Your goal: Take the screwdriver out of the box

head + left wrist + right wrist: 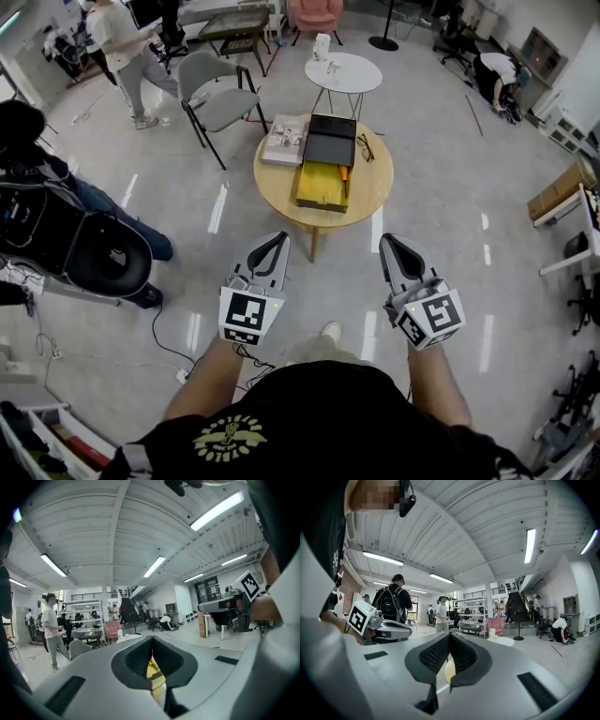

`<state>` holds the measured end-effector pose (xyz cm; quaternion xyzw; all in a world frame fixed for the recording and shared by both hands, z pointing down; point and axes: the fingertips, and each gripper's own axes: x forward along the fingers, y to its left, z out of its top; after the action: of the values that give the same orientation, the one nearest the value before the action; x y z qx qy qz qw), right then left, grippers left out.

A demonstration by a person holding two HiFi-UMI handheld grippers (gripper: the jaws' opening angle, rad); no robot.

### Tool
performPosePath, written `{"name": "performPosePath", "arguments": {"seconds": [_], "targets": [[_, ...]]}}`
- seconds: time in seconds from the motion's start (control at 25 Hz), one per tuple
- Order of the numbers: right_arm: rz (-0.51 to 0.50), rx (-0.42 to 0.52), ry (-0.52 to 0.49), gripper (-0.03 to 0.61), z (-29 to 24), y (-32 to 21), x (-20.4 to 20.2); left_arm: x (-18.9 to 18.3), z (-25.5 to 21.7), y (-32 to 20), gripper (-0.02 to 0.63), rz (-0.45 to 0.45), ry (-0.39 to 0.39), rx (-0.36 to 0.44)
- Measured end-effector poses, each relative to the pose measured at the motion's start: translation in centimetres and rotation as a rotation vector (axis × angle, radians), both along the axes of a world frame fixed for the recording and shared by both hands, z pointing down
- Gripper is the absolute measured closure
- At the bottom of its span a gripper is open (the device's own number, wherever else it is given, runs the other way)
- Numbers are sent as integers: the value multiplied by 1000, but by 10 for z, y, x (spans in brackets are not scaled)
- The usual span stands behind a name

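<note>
Head view | round wooden table (371,184), glossy grey floor (441,202) | left tongs (274,240), right tongs (392,243) clenched, empty

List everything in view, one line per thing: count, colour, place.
round table: one, light wood, centre floor
box: one, yellow, open, on round table
lid: one, black, at box's far end
screwdriver: one, orange, in box, right side
book: one, pale, on round table, left of lid
glasses: one pair, dark, right of lid
white table: one, behind round table
chair: one, grey, left of white table
armchair: one, pink, far back
left gripper: grey, shut, empty, short of round table
right gripper: grey, shut, empty, beside it
</note>
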<state>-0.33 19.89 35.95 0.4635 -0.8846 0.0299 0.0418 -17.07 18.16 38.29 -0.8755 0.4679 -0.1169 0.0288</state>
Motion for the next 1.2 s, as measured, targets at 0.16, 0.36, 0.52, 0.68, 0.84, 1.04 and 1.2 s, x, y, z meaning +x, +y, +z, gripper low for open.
{"name": "performPosePath", "arguments": {"seconds": [0.16,0.36,0.52,0.68,0.84,1.04,1.2], "targets": [[-11,1,-6,564,-2,-16,7,9,0,-14,597,-5,-9,-5],[-15,9,-4,565,-4,-37,20,21,6,-33,597,-15,-12,-26],[-13,23,36,563,-2,-51,30,31,11,-50,597,-20,-13,-42],[-7,20,21,563,-1,-67,54,56,6,-67,597,-10,-21,-31],[3,35,6,563,-7,-79,78,80,0,-75,597,2,-36,-25],[14,41,-4,563,-5,-89,97,101,3,-84,597,8,-51,-28],[15,32,-1,563,-2,-91,102,104,5,-86,597,7,-53,-37]]}}
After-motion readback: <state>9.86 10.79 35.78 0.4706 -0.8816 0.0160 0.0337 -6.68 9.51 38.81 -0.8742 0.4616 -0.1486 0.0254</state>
